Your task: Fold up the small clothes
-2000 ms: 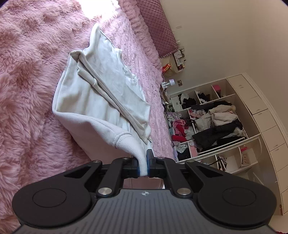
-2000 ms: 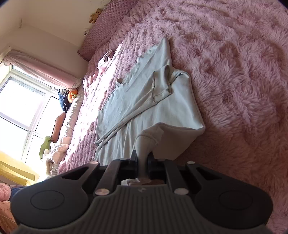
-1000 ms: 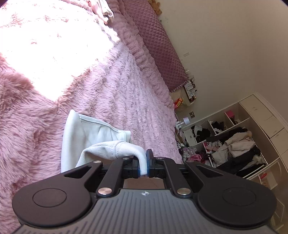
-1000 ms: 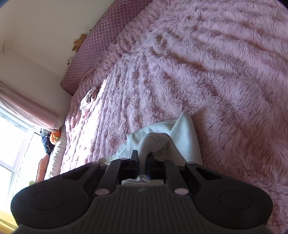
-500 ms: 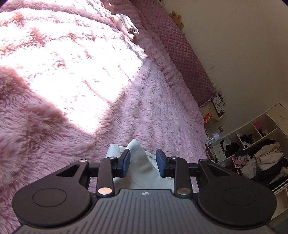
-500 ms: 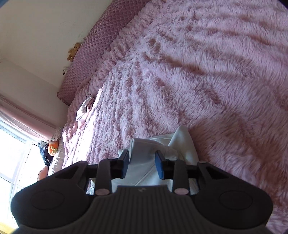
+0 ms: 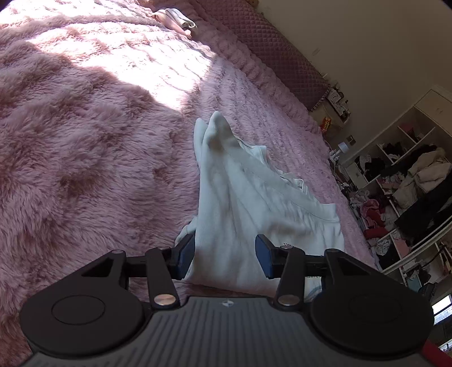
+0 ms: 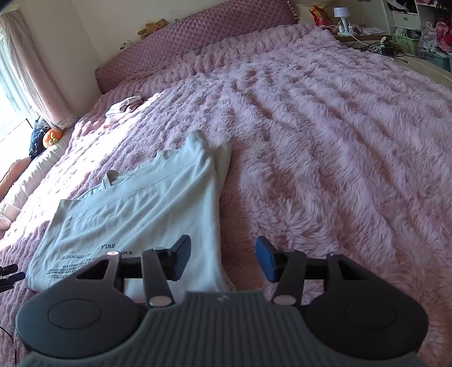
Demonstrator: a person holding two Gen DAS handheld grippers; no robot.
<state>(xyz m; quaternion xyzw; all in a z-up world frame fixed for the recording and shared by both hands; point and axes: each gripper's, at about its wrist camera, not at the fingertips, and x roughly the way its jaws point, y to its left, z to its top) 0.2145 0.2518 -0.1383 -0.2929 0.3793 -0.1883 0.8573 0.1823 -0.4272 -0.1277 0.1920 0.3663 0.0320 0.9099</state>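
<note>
A white shirt (image 7: pixel 254 197) lies folded over on the fluffy pink blanket (image 7: pixel 84 141), its printed text facing up in the right wrist view. My left gripper (image 7: pixel 224 254) hovers over the shirt's near edge. Its jaws are opening, and the cloth shows between them but is not pinched. My right gripper (image 8: pixel 223 255) hangs over the near right edge of the shirt (image 8: pixel 141 206). Its jaws are opening too, with the left finger above the cloth and the right finger above the bare blanket (image 8: pixel 325 141). Neither gripper holds anything.
A small pale garment (image 7: pixel 176 18) lies far up the bed near the quilted pink headboard (image 8: pixel 212 31). Open shelves stuffed with clothes (image 7: pixel 409 183) stand beyond the bed's side. A nightstand with a lamp (image 8: pixel 343 17) is at the back right, and a curtained window (image 8: pixel 31 70) at the left.
Both grippers were shut on the shirt's hem and carried it over the shirt. They have opened, let go and drawn back, and the shirt now lies folded on the blanket.
</note>
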